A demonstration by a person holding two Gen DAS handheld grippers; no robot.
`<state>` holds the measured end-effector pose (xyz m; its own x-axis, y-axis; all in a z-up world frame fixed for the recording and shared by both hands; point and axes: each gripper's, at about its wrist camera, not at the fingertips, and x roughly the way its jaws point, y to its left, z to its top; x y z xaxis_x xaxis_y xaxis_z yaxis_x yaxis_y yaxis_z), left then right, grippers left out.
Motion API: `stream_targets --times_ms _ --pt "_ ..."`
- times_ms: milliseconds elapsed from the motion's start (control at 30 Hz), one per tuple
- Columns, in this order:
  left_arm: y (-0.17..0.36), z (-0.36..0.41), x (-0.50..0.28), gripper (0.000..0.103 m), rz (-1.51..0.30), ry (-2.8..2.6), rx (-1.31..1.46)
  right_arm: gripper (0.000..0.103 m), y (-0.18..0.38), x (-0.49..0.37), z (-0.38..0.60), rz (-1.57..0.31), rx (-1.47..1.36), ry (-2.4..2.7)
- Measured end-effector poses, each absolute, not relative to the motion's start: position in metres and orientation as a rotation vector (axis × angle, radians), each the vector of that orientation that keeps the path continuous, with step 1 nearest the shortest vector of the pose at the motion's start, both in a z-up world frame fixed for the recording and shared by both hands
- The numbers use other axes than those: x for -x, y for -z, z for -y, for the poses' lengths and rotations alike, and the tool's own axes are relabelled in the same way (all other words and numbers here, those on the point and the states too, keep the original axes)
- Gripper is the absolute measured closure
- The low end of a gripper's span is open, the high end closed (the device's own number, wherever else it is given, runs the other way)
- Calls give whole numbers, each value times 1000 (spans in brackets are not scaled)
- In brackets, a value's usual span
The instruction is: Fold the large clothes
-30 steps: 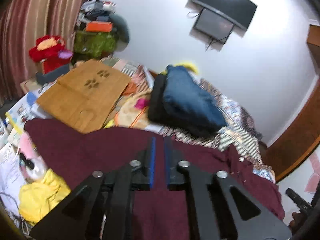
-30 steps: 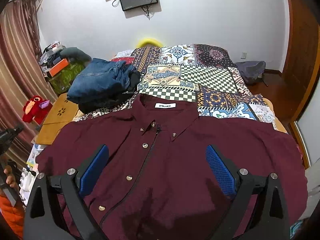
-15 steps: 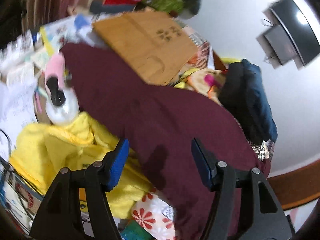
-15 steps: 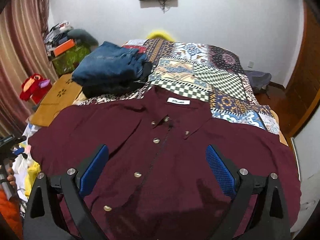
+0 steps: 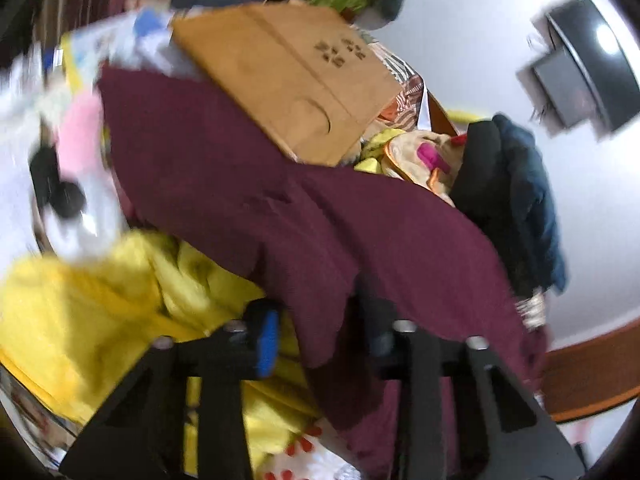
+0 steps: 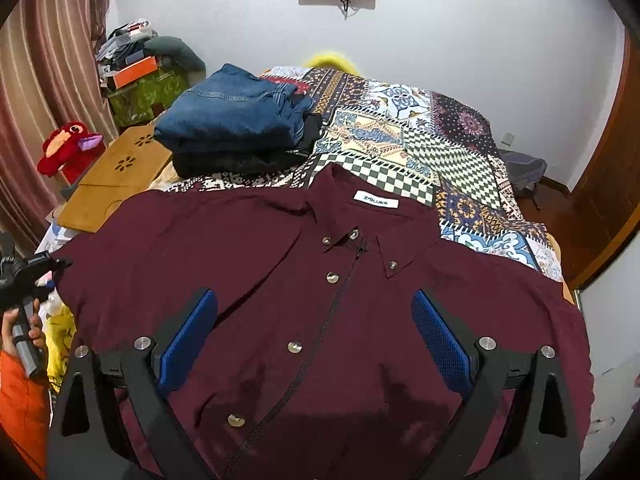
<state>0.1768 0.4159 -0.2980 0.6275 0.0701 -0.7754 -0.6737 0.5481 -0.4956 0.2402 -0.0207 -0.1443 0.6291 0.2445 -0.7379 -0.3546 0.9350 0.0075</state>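
Observation:
A maroon button-up shirt (image 6: pixel 320 280) lies spread front-up on the patterned bed, collar toward the wall. My right gripper (image 6: pixel 314 336) is open and empty, hovering over the shirt's chest. In the left wrist view my left gripper (image 5: pixel 320 332) is open, its jaws on either side of a hanging edge of the maroon shirt (image 5: pixel 304 216) at the bed's left side. The blue left pad (image 5: pixel 267 340) shows; the right pad is partly hidden behind cloth. The left gripper also shows at the left edge of the right wrist view (image 6: pixel 24 280).
Folded blue jeans on black clothes (image 6: pixel 236 120) sit on the bed's far left. A wooden lap table (image 6: pixel 116 176) lies beside the bed. Yellow cloth (image 5: pixel 100 300) and clutter lie below the shirt's left edge. A red plush toy (image 6: pixel 68 152) sits by the curtain.
My left gripper opened from shut, dropped toward the shirt's left edge, and now brackets a hanging fold. The right gripper stayed open and drifted slightly over the shirt.

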Motion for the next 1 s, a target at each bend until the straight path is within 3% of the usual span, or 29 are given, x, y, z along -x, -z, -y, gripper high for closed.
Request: stream_targets --times_ms 100,300,600,1000 --pt "282 -407 -187 92 -792 -532 758 6 142 -236 19 -812 154 -355" --pt "234 -382 -194 96 -694 -452 710 6 139 -230 23 -782 175 -338" --pt "158 -277 -224 96 -614 -152 519 6 135 -225 46 -774 99 -341" --pt "228 -168 -253 95 -941 -9 399 6 138 -222 73 -772 21 -322"
